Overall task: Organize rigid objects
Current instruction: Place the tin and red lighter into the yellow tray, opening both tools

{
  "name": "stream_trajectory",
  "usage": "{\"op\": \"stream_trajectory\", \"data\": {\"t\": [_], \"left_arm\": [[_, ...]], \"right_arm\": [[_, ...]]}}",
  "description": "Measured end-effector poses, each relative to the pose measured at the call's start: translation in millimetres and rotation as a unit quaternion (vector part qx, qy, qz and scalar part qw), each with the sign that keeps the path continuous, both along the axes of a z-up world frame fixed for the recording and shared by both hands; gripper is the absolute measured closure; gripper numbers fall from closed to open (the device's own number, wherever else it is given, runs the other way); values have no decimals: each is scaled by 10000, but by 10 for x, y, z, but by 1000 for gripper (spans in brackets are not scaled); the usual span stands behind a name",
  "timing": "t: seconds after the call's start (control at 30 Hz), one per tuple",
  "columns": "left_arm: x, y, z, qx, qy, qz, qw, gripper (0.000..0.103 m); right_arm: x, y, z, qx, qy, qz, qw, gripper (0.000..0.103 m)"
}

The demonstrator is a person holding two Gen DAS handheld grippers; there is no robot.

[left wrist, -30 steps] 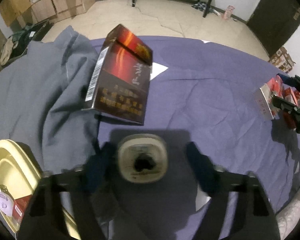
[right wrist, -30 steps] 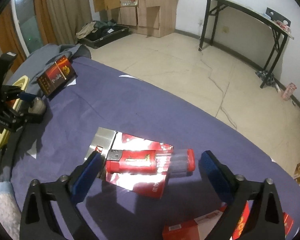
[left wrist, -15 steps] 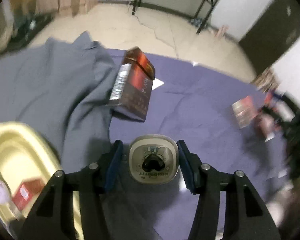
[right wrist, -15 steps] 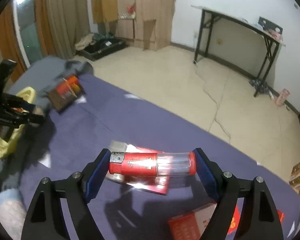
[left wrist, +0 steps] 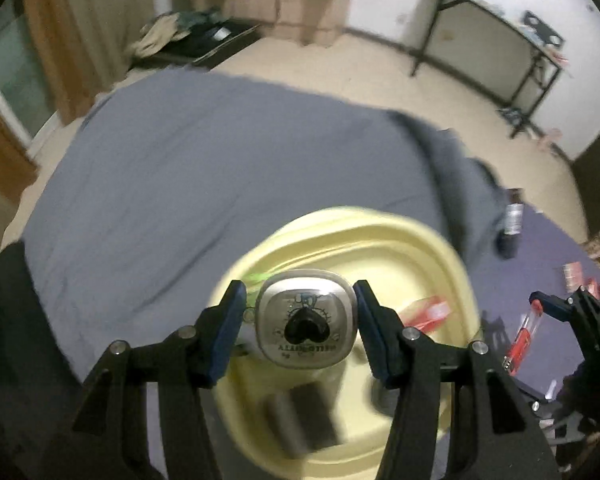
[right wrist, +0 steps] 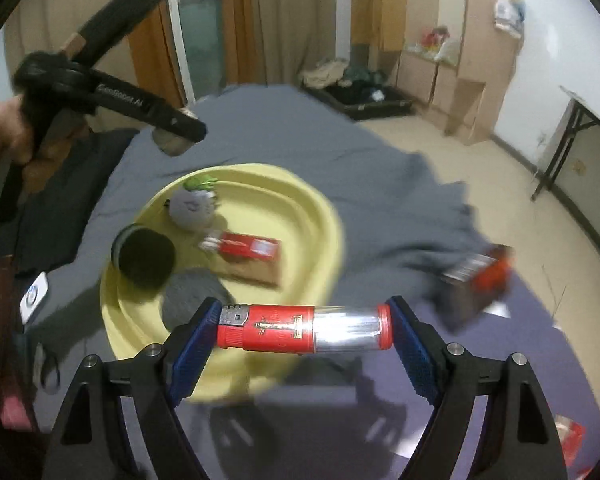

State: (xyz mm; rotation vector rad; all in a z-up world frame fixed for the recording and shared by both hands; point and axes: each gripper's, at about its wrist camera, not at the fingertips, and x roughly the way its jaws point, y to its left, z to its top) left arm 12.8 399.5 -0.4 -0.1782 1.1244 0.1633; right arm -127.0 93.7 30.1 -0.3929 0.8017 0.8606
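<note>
Two loads now hang at our yellow basin (right wrist: pixel 320 208). Nearest, our right gripper (right wrist: pixel 304 330) has its fingers clenched end to end on a red and clear lighter (right wrist: pixel 304 328), just above the basin's near rim, lifted off the purple cloth. Our left gripper (left wrist: pixel 300 326) clasps a grey squarish case (left wrist: pixel 306 330) directly over the basin, its upside-down print too blurred to read. Both have just closed and travelled, so dropping looks next. Beyond, "GenRobot.AI" marks the left tool.
</note>
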Motion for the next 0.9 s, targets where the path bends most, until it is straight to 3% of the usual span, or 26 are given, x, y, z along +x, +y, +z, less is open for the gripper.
{"op": "stream_trajectory", "data": {"t": [0.13,0.27,0.37,0.67,0.73,0.8,0.9], "left_arm": [[-138,105,-321,-195,230,21,9995,47],[-194,-10,-502,-297,251,-362,9986,47],[-116,-21,-622,-208,323,-235,9990,47],[52,-19,-693,-241,322,-199,9990,44],[65,-21,-636,-384,263,-205,9987,29],[101,-61,-508,-598,114,-274,9978,17],[133,-233,-173,-500,-222,-425,9976,2]], "right_arm": [[34,713,-187,-352,221,50,9991,20],[-58,816,-318,-239,456,12,9987,20],[-48,893,-514,-616,370,-15,9974,20],[74,976,-675,-507,500,-137,9974,20],[70,952,-657,-456,610,-87,9971,18],[59,860,-550,-282,583,-110,9978,8],[19,577,-244,284,322,-221,9988,0]]}}
